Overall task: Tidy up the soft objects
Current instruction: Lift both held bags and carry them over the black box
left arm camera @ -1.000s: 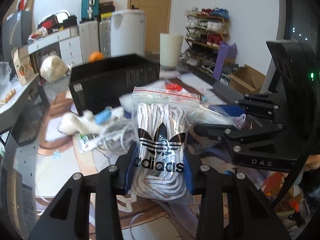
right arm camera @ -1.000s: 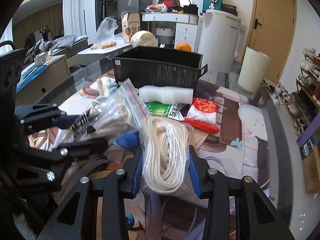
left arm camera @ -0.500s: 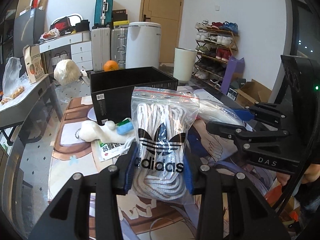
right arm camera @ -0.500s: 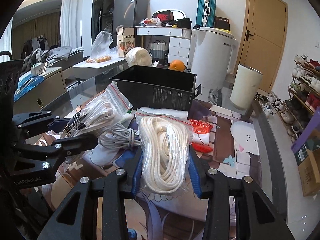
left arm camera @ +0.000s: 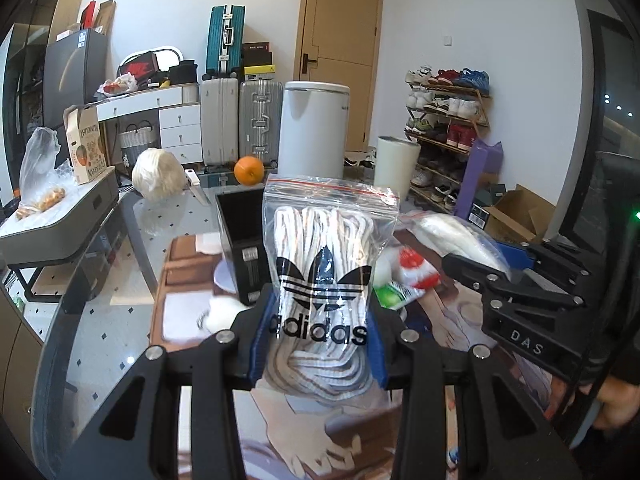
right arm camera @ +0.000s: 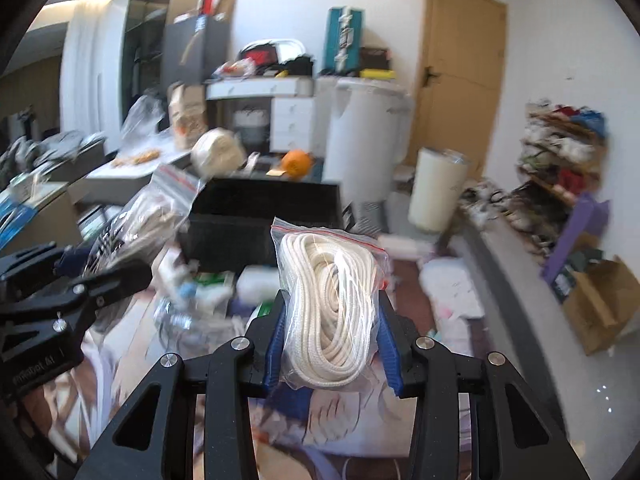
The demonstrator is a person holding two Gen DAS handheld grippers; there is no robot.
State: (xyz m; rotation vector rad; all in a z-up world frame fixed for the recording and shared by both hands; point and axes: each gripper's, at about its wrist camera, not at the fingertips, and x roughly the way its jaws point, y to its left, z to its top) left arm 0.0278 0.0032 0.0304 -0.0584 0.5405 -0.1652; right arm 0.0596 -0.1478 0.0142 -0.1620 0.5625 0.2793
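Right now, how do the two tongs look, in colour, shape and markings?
Both tongs are matte black, built of flat angular linkage plates with silver round screw heads. The left tongs and the right tongs each have blue pads inside. Seen from the side, the right one shows white letters "DAS" and a green light.

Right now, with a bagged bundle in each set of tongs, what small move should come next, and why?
Probably carry the rope bag forward over the black bin and release. The right tongs grip it clear of the table, and the bin sits just ahead, open-topped.
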